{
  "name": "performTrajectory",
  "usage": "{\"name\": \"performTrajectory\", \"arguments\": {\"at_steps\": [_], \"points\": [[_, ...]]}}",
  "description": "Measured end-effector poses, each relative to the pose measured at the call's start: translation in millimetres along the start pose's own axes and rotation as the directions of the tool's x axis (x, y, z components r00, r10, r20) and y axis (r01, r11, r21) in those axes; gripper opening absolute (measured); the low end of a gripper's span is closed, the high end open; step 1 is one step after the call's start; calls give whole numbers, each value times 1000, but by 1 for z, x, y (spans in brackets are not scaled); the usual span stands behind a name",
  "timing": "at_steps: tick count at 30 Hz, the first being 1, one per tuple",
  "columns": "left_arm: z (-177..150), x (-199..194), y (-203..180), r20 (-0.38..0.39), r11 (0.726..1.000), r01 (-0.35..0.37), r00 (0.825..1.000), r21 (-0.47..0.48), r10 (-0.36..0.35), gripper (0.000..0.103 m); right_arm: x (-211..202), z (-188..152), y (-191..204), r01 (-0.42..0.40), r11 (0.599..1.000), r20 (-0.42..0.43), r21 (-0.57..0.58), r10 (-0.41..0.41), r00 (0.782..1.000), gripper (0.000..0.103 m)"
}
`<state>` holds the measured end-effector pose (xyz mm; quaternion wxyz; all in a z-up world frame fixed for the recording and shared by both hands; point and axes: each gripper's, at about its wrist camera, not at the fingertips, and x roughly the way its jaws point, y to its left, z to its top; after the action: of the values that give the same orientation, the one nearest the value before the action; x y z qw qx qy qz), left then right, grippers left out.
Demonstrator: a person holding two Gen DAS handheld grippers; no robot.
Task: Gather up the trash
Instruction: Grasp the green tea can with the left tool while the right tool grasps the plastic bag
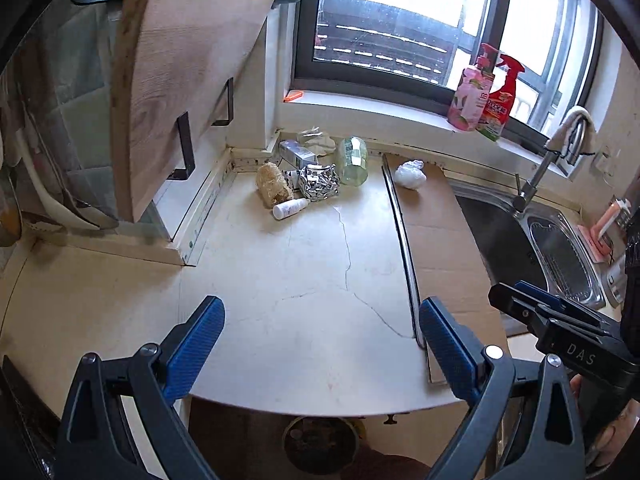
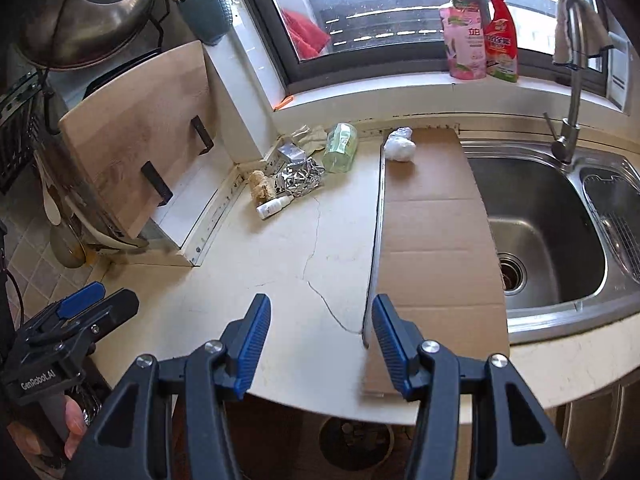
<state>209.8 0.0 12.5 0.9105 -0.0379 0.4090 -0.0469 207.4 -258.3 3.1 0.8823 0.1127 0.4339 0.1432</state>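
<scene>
A heap of trash lies at the back of the pale counter (image 1: 280, 300): crumpled foil (image 1: 318, 182) (image 2: 300, 178), a green clear bottle on its side (image 1: 353, 160) (image 2: 340, 147), a small white bottle (image 1: 290, 209) (image 2: 274, 206), a tan loofah piece (image 1: 273, 184) (image 2: 262, 188) and a small box (image 1: 296, 152). A white crumpled wad (image 1: 410, 174) (image 2: 398, 146) rests on the cardboard. My left gripper (image 1: 320, 332) hovers over the counter's near edge, wide open and empty. My right gripper (image 2: 320, 336) is beside it, open about halfway and empty. Both are far from the trash.
A cardboard sheet (image 2: 432, 240) lies between the counter and the steel sink (image 2: 552, 232) with its tap (image 2: 572, 80). A wooden board (image 1: 180, 80) leans on the left. Spray bottles (image 1: 480, 92) stand on the sill. A round dark container (image 2: 356, 444) sits below the counter's edge.
</scene>
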Motion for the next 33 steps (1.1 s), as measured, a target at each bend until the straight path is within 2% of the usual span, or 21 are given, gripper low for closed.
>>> {"name": "performTrajectory", "arguments": {"at_steps": [6,11,18,25,33], "points": [[53,63,-24,-50,999,-36,998,-23,34,97,44,65,-41,-31,999,-35,-24,30,999,53],[106,117,-50,-87,1000,-26,996,1,26,97,82,116,-74,-44,999,-50,-16,43,998,53],[175,206,-77,-144,997,-13,989,79,24,97,149,176,-123,-67,993,-97,97,76,992,53],[205,285,-78,-207,995,-11,978,94,30,95,215,197,-160,-92,970,-137,225,125,983,53],[222,355,-79,-252,998,13,968,58,2,91,262,206,-172,-95,962,-140,256,135,981,53]]}}
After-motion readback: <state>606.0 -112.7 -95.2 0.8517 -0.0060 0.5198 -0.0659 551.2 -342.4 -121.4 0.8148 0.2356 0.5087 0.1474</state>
